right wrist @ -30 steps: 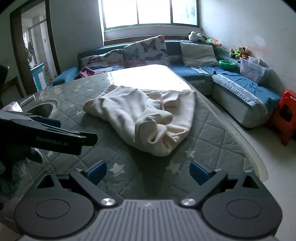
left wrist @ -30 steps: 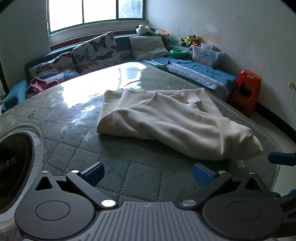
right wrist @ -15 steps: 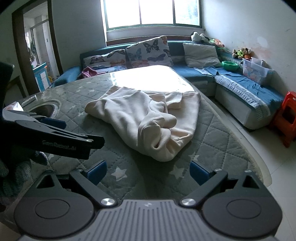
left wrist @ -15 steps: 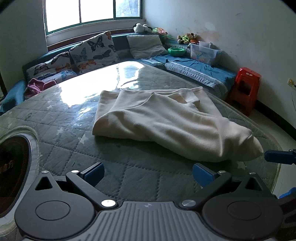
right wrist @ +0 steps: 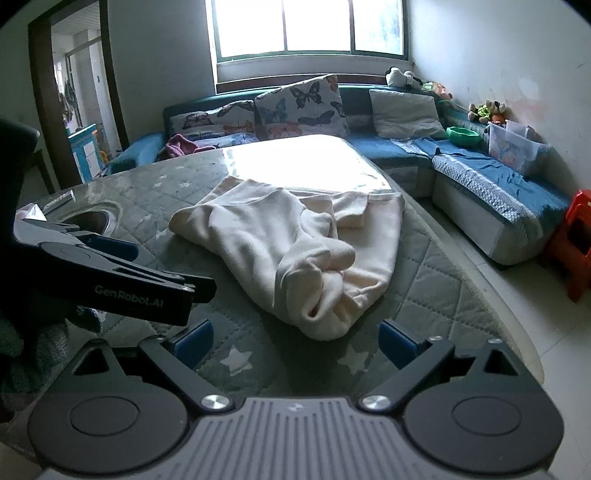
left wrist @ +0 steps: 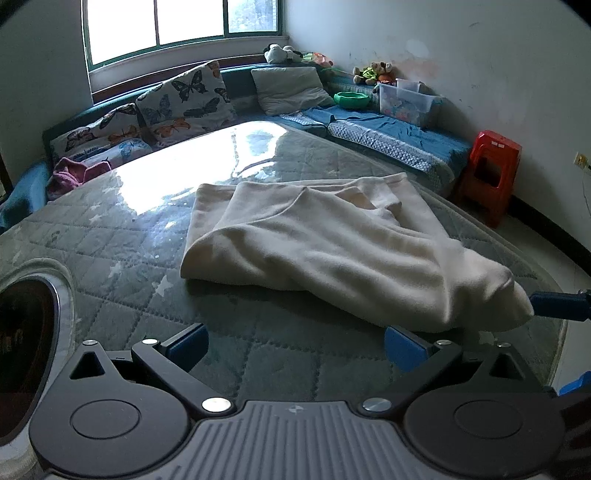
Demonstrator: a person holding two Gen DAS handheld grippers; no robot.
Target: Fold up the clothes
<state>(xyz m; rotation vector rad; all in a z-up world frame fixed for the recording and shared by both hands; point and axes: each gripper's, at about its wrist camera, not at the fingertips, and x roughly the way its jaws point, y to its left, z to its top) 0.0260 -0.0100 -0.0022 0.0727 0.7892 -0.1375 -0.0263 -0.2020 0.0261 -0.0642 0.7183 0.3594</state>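
— Worktop (left wrist: 122, 258) first: what does it carry?
— Quilted green with pale stars under a glossy sheet, it bears a cream garment (left wrist: 332, 251) lying crumpled at its middle, one bunched end reaching toward its near right edge.

— And the tools?
— The left tool (left wrist: 295, 341) hovers low before the garment, fingers spread wide, holding nothing. The right tool (right wrist: 295, 336) is likewise spread and empty, just short of the garment's bunched end (right wrist: 317, 299)

Bright window (right wrist: 310, 27) backlight, tabletop glare (left wrist: 177, 173), fisheye edges
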